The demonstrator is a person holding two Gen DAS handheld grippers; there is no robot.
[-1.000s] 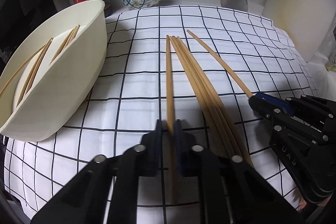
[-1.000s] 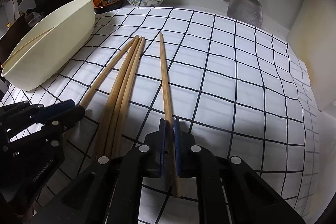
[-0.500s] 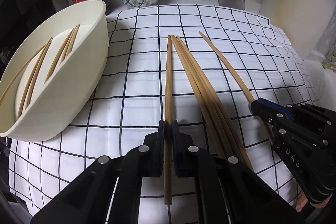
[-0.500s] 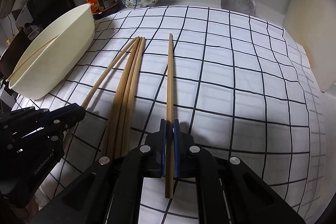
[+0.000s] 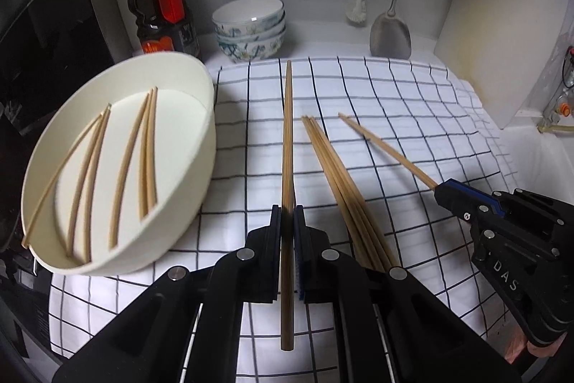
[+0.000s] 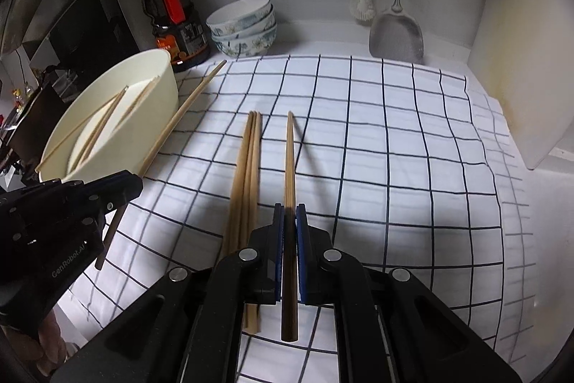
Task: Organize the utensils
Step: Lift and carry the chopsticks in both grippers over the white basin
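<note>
Above the checked cloth (image 5: 394, 103), left gripper (image 5: 287, 221) and right gripper (image 6: 290, 214) each clamp one chopstick clear of the loose bundle (image 6: 247, 167); next, probably carry both to the cream bowl (image 5: 201, 88).

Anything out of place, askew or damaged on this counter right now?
Nothing damaged or spilled. The chopsticks in the cream bowl lie fanned rather than aligned. A bundle of chopsticks remains on the checked cloth. Each of the left gripper and right gripper holds one chopstick.
</note>
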